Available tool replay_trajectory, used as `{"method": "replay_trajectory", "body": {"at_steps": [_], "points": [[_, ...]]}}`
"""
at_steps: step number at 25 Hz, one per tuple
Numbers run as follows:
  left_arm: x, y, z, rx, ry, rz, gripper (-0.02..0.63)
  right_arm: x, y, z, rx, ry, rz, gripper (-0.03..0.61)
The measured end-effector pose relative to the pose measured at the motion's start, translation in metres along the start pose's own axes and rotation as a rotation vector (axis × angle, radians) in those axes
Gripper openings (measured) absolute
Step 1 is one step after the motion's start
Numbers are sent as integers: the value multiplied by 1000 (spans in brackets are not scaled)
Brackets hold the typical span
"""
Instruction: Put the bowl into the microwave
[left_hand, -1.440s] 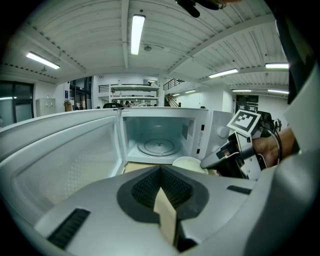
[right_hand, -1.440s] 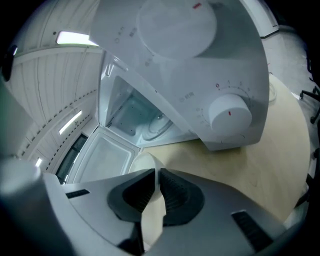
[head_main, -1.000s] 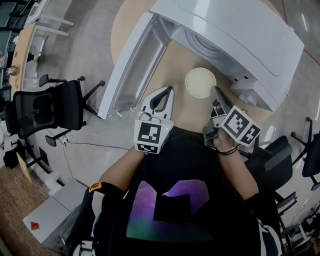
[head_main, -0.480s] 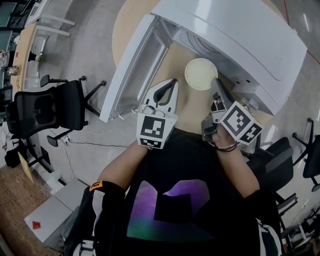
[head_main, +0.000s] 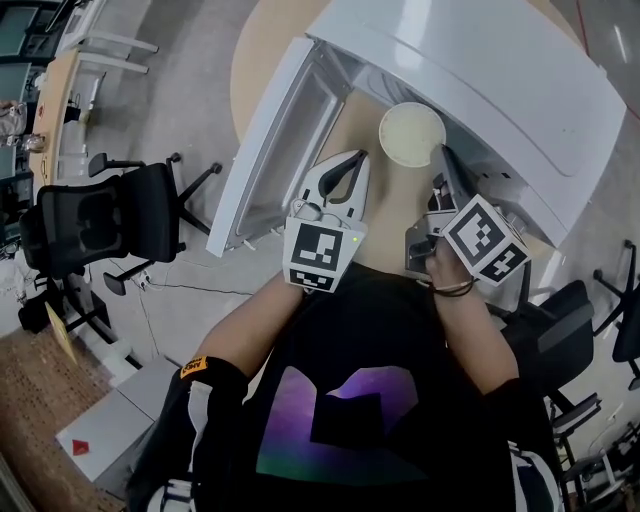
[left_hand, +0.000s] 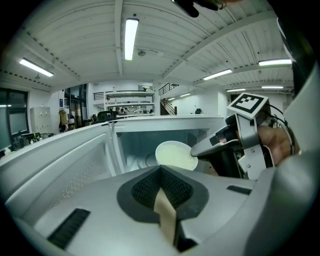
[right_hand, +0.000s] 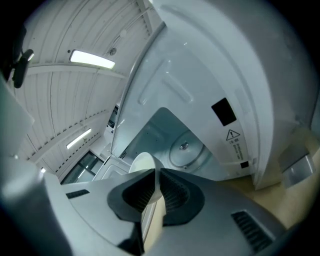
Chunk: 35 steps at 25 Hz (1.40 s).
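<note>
**Bowl at the microwave mouth**

The bowl (head_main: 412, 134) is pinched by its rim in the right gripper (head_main: 446, 152), over the desk (head_main: 388, 205) at the open microwave's (head_main: 480, 90) mouth. The left gripper (head_main: 357, 160), closed and empty, is held beside the door (head_main: 275, 140). The bowl is carried nearer than before.

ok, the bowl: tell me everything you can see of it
The bowl is round, plain cream-white, smooth and apparently empty; whether it is plastic or ceramic I cannot tell. The right gripper is shut on its rim at the near right edge, holding it mouth-up at the open front of the microwave, with the turntable visible beyond it. Nothing else touches it.
</note>
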<state>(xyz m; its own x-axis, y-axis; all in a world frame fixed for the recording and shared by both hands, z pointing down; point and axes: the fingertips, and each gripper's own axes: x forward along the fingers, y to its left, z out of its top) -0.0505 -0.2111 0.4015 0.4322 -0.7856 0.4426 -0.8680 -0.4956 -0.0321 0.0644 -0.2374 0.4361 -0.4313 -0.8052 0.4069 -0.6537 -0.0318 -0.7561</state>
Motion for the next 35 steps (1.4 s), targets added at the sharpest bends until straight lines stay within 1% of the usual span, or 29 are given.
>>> {"method": "replay_trajectory", "body": {"at_steps": [8,21,27,35], "points": [[19,8,1,27,20,2,46,17,-7,11,29,-55,-16,46],[46,13,-3,42,49,-19,46,47,-19,29,39,-165,-65,46],[57,14,-4,44,59,-32,46,57,-24,38,27,-216,-94,46],[65,17,-6,40,66,-37,46,69,-34,40,18,-239,-132,46]]}}
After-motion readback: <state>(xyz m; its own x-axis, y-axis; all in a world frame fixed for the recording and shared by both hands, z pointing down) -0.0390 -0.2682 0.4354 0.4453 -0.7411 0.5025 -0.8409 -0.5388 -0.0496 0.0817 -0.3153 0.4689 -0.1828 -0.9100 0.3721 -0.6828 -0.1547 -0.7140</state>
